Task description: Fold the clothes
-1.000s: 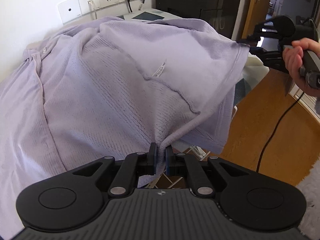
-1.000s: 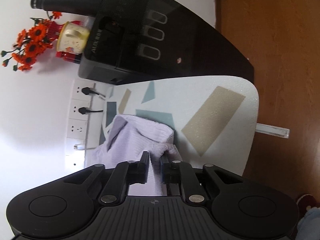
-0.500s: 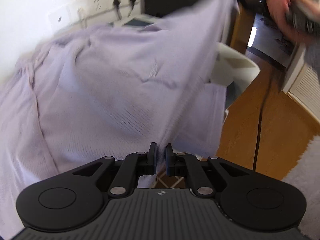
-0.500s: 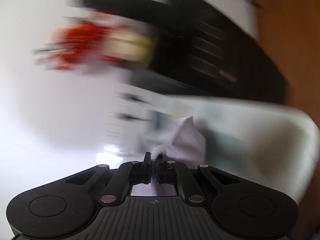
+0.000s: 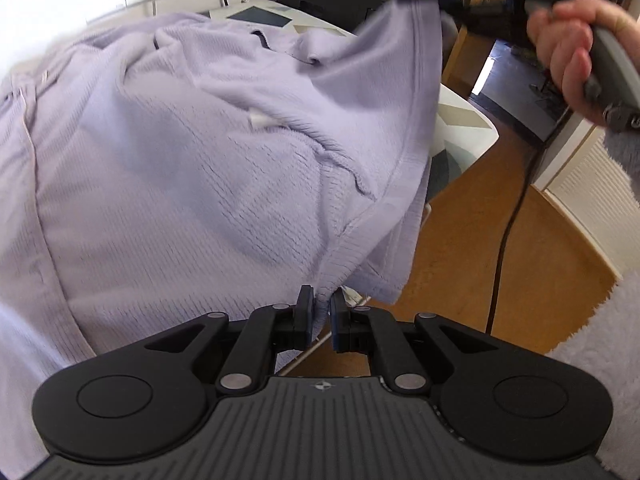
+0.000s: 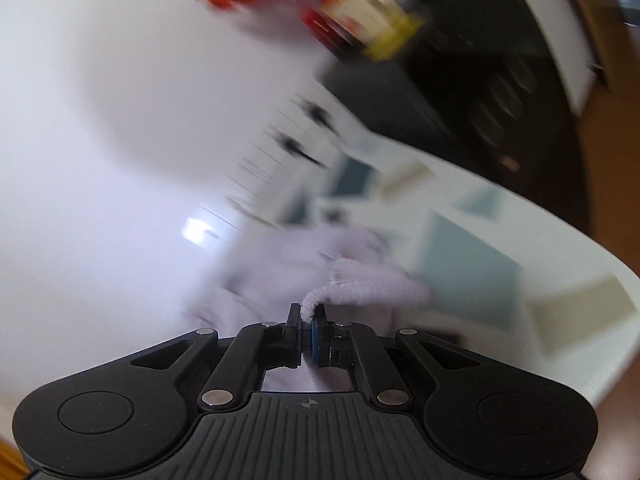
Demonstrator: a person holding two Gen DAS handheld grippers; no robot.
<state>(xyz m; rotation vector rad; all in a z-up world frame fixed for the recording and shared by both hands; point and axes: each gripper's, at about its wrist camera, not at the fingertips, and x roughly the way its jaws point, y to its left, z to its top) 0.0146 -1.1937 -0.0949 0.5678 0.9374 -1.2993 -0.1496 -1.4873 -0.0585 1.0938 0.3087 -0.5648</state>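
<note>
Lilac garment held at two hem points over the desk

My left hand-held gripper (image 5: 319,312) pinches the garment (image 5: 180,152) hem at lower centre; my right hand-held gripper (image 6: 307,330) is clamped on a rolled edge, its view blurred. The cloth drapes over the desk (image 5: 464,120) and past its right edge, with open wooden floor (image 5: 460,280) at right, crossed by a black cable (image 5: 508,232)

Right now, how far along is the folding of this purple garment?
Early stage. Done: both corners are gripped, the left gripper on the lavender garment at its hem, the right gripper pinching another corner. In hand: the right-hand corner is lifted above the table, fabric stretched between the grippers. Left: no fold is visible yet; most of the garment lies rumpled on the table, so every fold remains.
</note>
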